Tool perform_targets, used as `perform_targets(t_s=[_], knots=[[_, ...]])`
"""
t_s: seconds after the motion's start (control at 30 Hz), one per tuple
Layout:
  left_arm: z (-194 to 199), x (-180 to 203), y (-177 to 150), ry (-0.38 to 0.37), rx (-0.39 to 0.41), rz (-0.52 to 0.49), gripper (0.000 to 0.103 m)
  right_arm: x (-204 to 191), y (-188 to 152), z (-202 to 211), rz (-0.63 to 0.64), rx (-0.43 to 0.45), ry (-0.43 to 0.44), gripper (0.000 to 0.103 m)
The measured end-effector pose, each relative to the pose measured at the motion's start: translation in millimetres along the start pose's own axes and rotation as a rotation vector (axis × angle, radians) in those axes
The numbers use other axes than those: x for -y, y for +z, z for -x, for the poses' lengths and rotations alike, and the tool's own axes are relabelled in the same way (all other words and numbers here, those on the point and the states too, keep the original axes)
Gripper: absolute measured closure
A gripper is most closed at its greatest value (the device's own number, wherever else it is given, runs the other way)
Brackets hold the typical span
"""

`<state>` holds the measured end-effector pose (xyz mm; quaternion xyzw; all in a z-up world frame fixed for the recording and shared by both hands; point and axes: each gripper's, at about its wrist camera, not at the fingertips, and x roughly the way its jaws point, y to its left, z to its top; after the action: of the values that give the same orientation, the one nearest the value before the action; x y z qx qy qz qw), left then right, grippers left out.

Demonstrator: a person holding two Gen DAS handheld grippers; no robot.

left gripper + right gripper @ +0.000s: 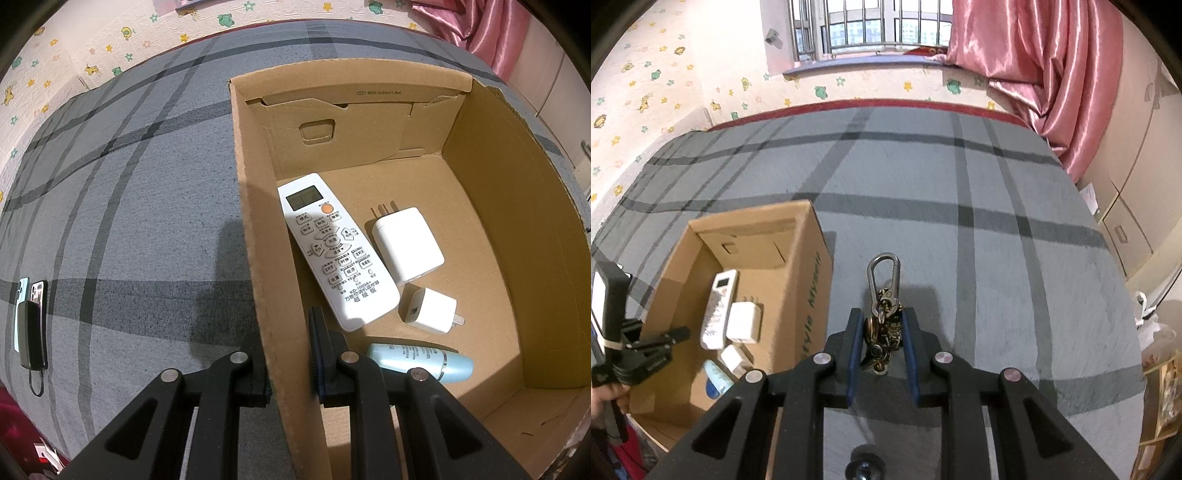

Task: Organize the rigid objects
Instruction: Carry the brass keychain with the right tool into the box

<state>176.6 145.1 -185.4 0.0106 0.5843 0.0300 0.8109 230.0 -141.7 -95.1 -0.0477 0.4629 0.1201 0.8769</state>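
Left wrist view: left gripper point(290, 354) pinches the box wall point(255, 236), phones point(31, 321) off to its left; only right wrist shows right gripper point(881, 345) holding a keychain point(882, 317).

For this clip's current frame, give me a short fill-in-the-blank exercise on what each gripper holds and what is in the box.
1. The right gripper is shut on a bunch of ____ with a carabiner.
2. The left gripper clamps the ____ of the cardboard box.
3. Inside the box, the longest white item is a ____ beside the large charger.
4. The small charger lies between the large charger and the pale blue ____.

Missing words: keys; wall; remote control; bottle
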Motion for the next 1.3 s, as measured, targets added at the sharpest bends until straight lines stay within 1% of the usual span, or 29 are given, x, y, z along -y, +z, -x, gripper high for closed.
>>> perform_targets(t_s=[0.4,0.7,1.0,1.3], knots=[[0.4,1.1,-0.2,-0.002,0.001,0.001,0.085,-39.0,37.0,29.4,0.054,0.074,0.046,0.082],[0.2,0.1,0.6,-0.004,-0.002,0.002,0.085,-81.8,51.6,40.5,0.131,0.1,0.094,0.082],[-0.5,-0.8,1.4,-0.008,-0.002,0.005,0.085,-120.4,49.5,31.4,0.196,0.08,0.147,0.082],[-1.4,-2.8,1.1,-0.012,-0.002,0.007,0.085,-153.9,33.1,-0.9,0.258,0.008,0.165,0.082]])
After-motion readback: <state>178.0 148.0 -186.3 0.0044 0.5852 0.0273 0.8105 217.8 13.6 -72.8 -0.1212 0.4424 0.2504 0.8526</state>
